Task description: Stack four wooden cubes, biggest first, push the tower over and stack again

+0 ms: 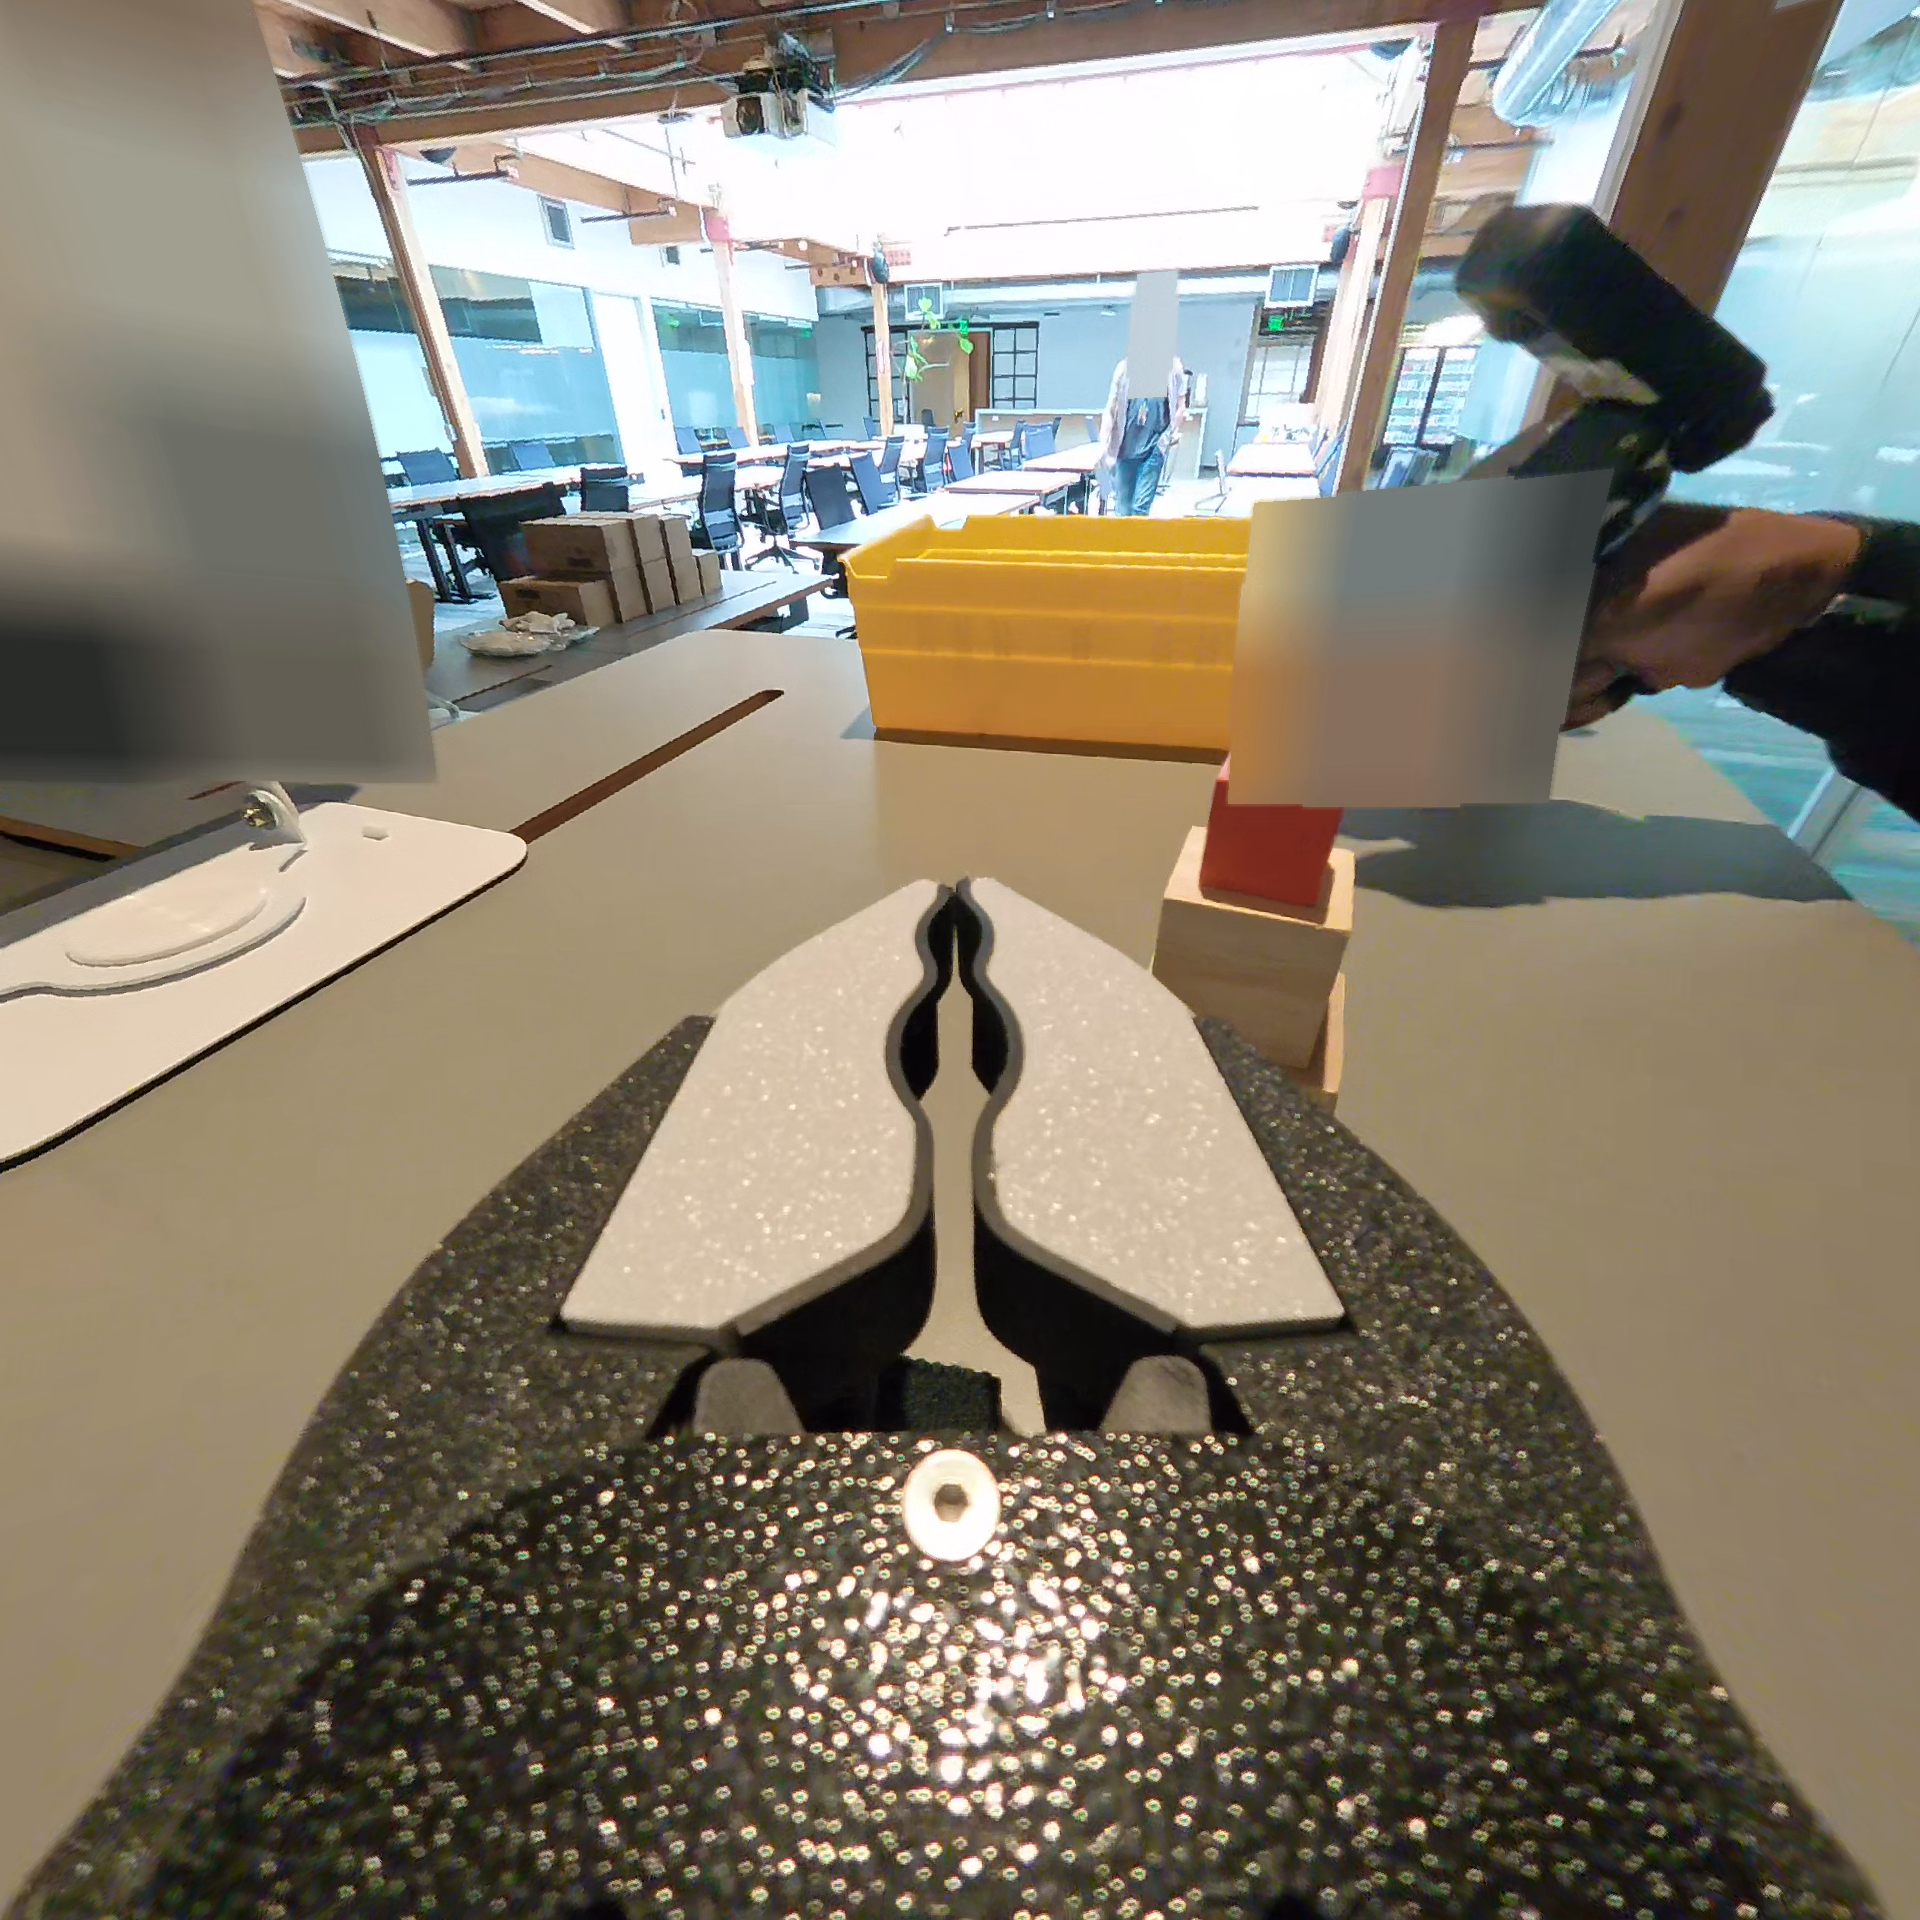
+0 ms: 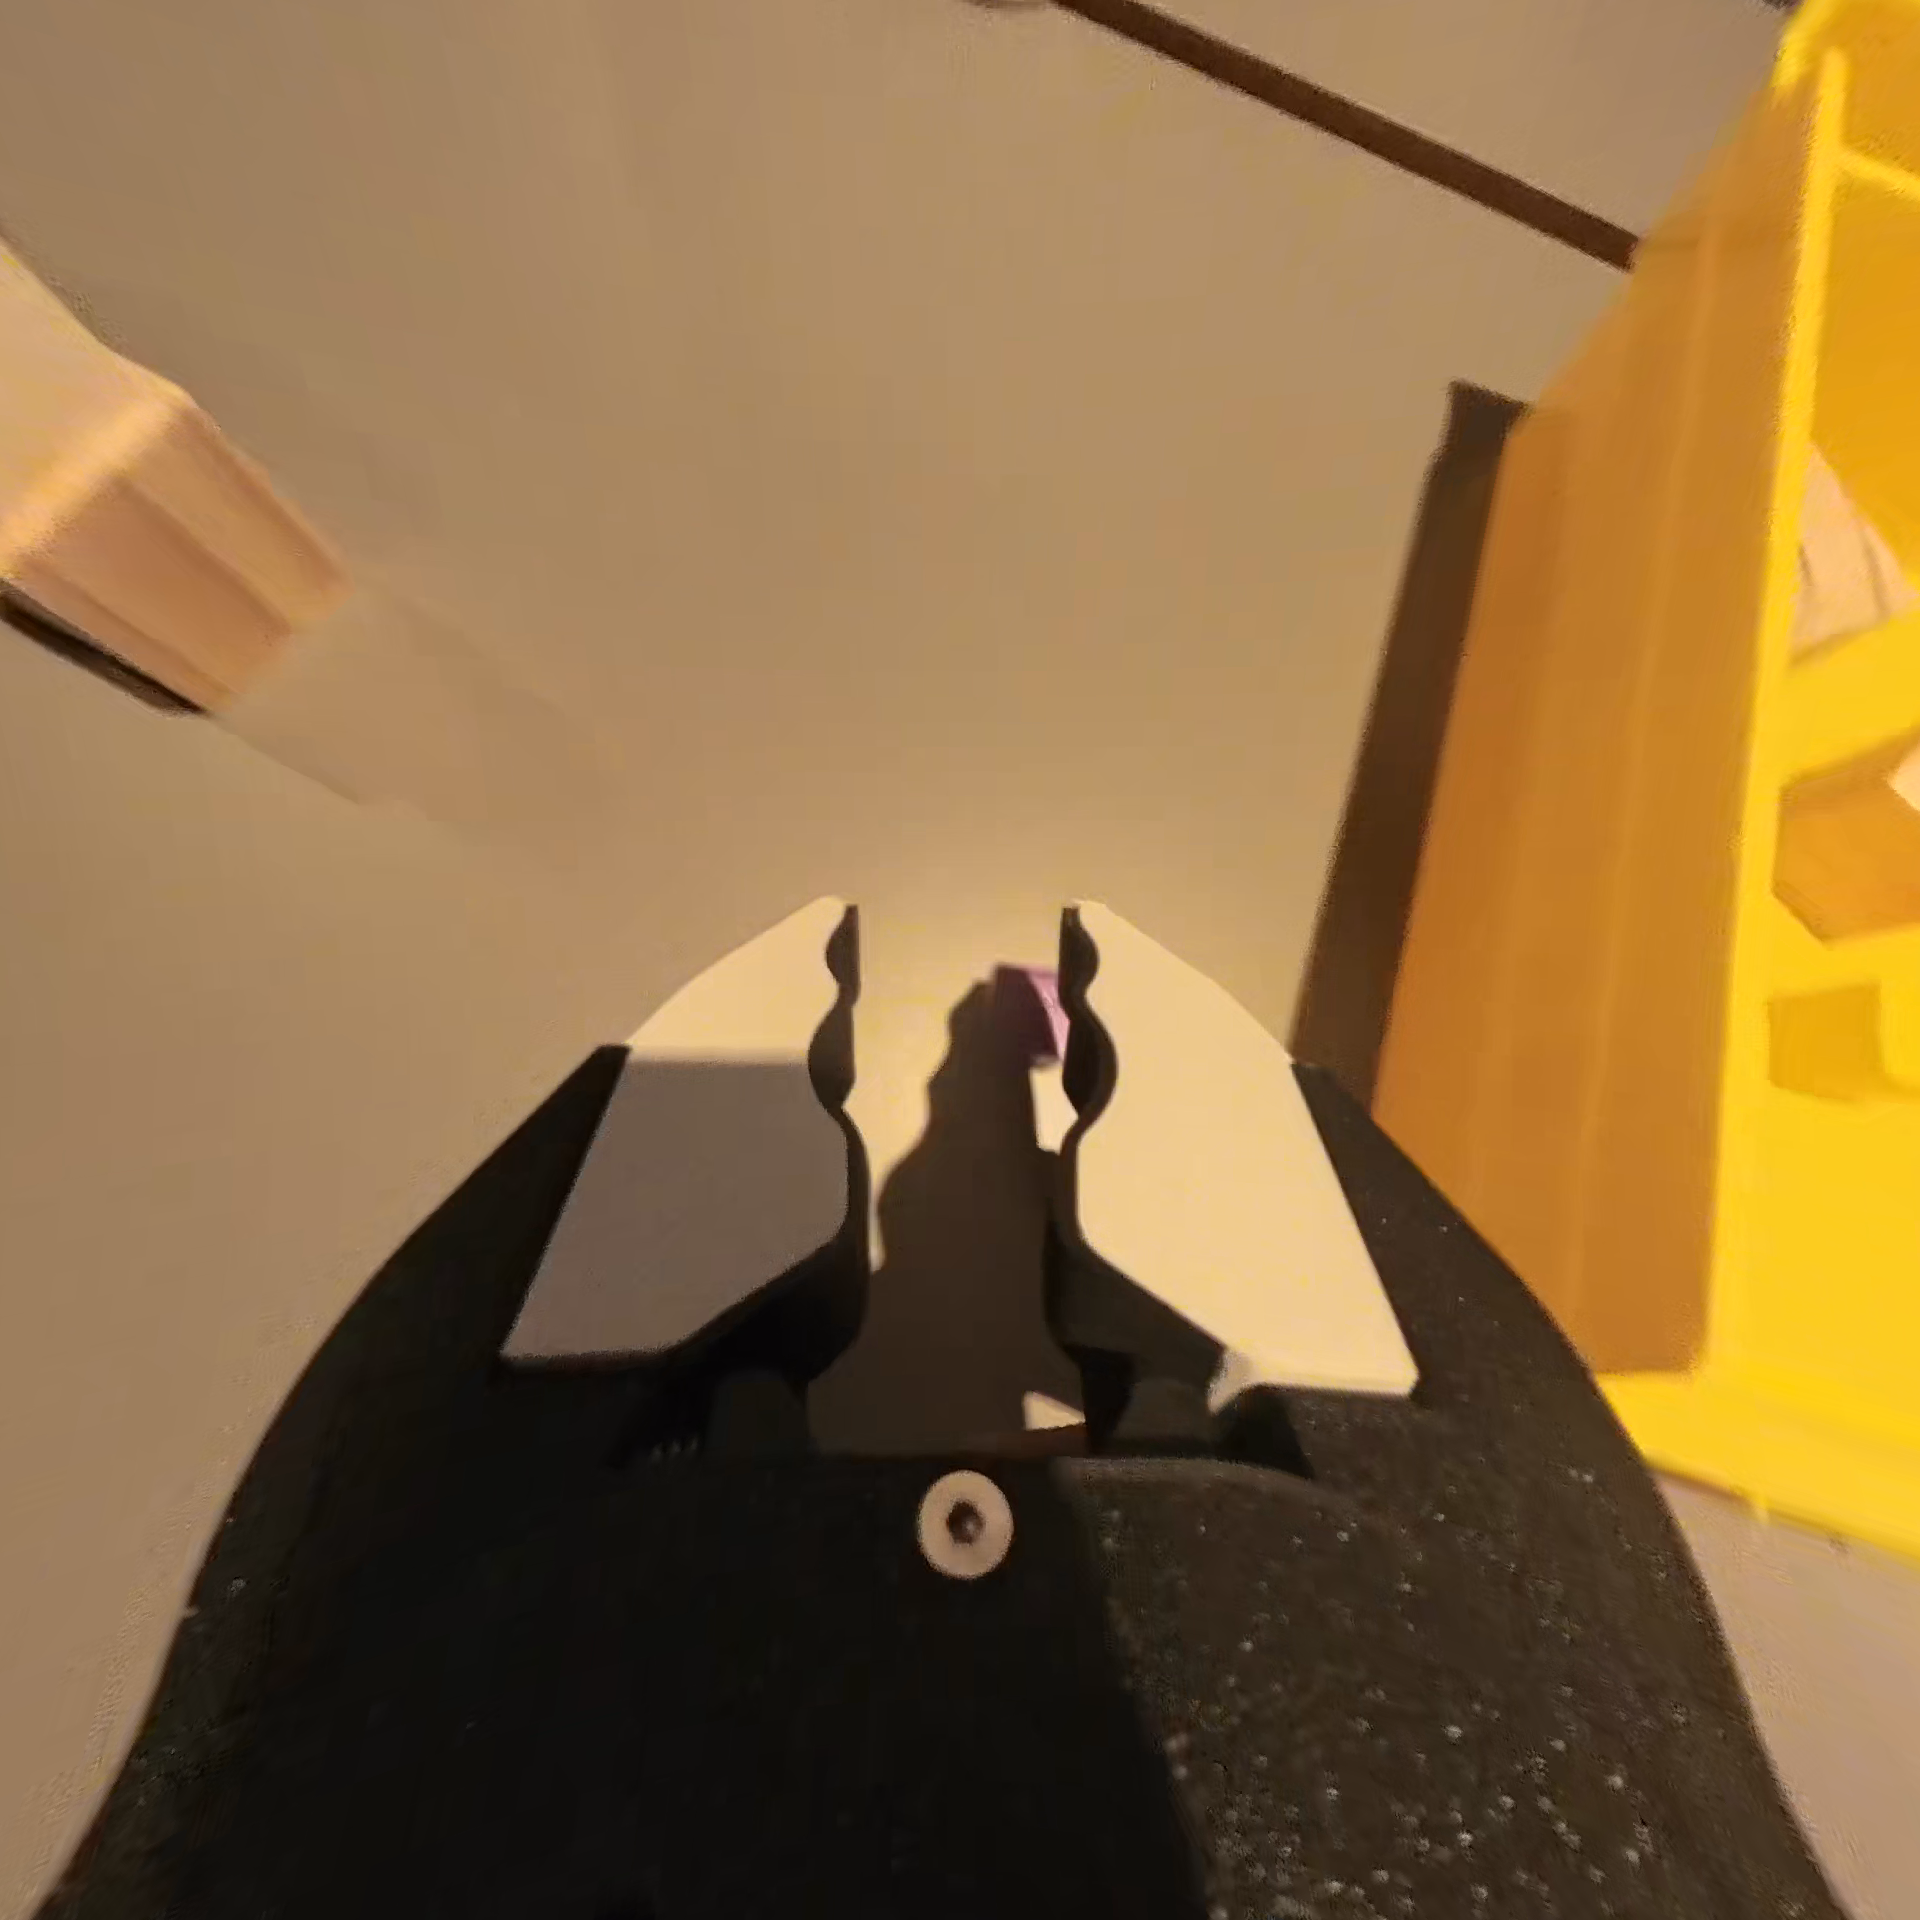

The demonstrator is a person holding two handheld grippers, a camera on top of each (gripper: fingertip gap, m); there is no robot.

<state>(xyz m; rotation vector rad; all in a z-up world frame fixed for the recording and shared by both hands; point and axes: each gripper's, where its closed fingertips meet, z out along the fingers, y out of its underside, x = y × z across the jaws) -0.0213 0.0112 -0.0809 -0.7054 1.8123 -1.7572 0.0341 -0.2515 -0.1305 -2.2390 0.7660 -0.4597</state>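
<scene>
In the left wrist view a stack stands on the grey table (image 1: pixel 727 831) to the right of my left gripper (image 1: pixel 956 888): a red cube (image 1: pixel 1268 852) on a pale wooden cube (image 1: pixel 1247 966) on a larger wooden cube (image 1: pixel 1330 1049) that is mostly hidden. My left gripper is shut and empty, low over the table. A hand holds my right gripper (image 1: pixel 1610 416) above the stack; a blur patch hides its fingers. In the right wrist view my right gripper (image 2: pixel 961 914) is open, and a small purple cube (image 2: pixel 1023 1013) shows between its fingers, close to the right one. A blurred wooden cube (image 2: pixel 156 540) is at the left.
A yellow plastic bin (image 1: pixel 1039 623) stands behind the stack and fills the right side of the right wrist view (image 2: pixel 1662 831). A white stand base (image 1: pixel 208 935) lies at the left. A dark slot (image 1: pixel 665 758) runs across the table. A person stands far off among desks. The gap from one gripper's tips to the other's is roughly 30 centimeters.
</scene>
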